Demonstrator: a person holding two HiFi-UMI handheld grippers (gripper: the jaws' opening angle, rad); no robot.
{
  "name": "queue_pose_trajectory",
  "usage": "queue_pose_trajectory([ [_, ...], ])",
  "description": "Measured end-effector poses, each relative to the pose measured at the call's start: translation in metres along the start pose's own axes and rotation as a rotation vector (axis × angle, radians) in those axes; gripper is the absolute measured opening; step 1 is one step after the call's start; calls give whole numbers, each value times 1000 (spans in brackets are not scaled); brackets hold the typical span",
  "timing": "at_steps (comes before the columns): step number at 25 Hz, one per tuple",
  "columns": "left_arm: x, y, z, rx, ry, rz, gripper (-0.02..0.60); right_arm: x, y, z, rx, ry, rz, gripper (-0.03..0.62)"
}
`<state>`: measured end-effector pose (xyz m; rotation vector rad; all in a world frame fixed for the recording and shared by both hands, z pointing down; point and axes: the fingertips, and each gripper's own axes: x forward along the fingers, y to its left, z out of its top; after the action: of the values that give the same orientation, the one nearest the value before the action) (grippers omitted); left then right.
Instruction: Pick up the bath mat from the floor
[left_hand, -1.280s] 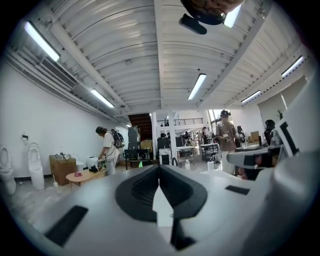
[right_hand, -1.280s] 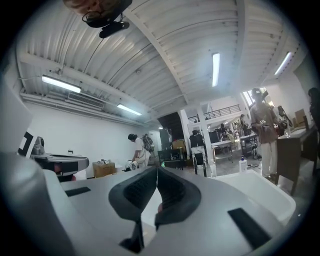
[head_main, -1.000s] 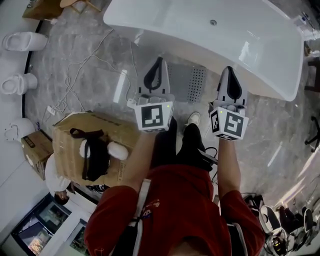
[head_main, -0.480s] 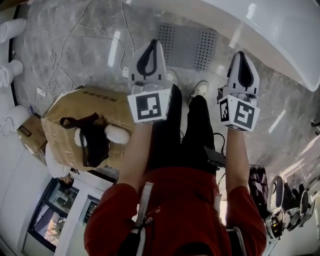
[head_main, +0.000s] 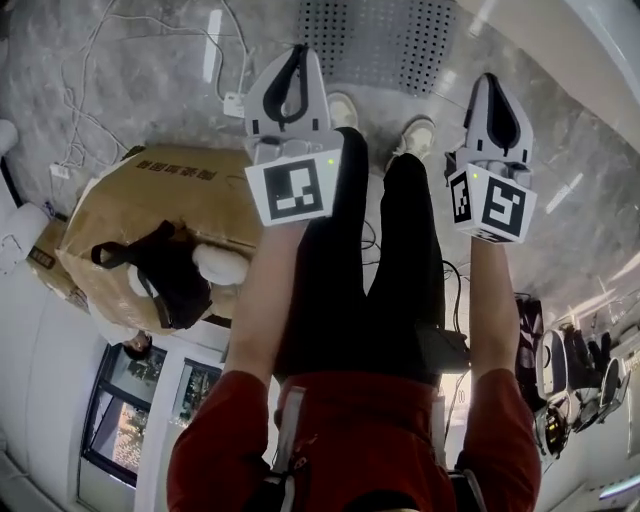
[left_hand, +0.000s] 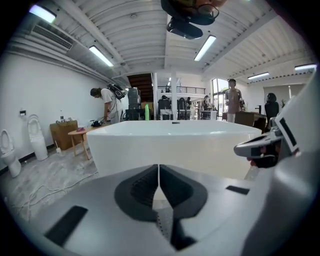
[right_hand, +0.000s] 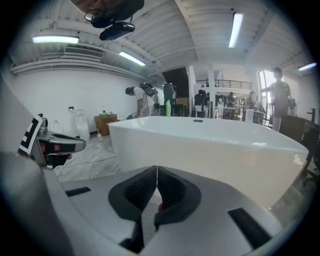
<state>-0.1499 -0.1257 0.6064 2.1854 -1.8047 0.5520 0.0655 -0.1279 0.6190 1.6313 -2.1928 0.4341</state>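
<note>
The bath mat, grey with fields of small holes, lies flat on the marble floor at the top of the head view, beside the white bathtub. My left gripper is held out over the floor with its tip near the mat's left edge, jaws shut and empty. My right gripper hangs just right of the mat, also shut on nothing. In the left gripper view the shut jaws face the bathtub. The right gripper view shows its shut jaws and the same tub.
My shoes stand just short of the mat. A cardboard box with a black strap sits at the left, with white cables and a power strip on the floor beyond it. Toilets and people stand far off.
Both grippers have come down toward the floor, still shut. The head view has dropped closer, so the mat has slid to the top edge and most of the bathtub has left the frame.
</note>
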Motion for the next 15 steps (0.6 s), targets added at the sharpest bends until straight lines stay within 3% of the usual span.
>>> queue_pose_trajectory([
  [6,39,-3,-75,-14,69,-27,15,38,6,-68,-20,68,38,12],
  [15,101,-3,-199,16,209,-64,17,100,-19,-182,58,193,16,13],
])
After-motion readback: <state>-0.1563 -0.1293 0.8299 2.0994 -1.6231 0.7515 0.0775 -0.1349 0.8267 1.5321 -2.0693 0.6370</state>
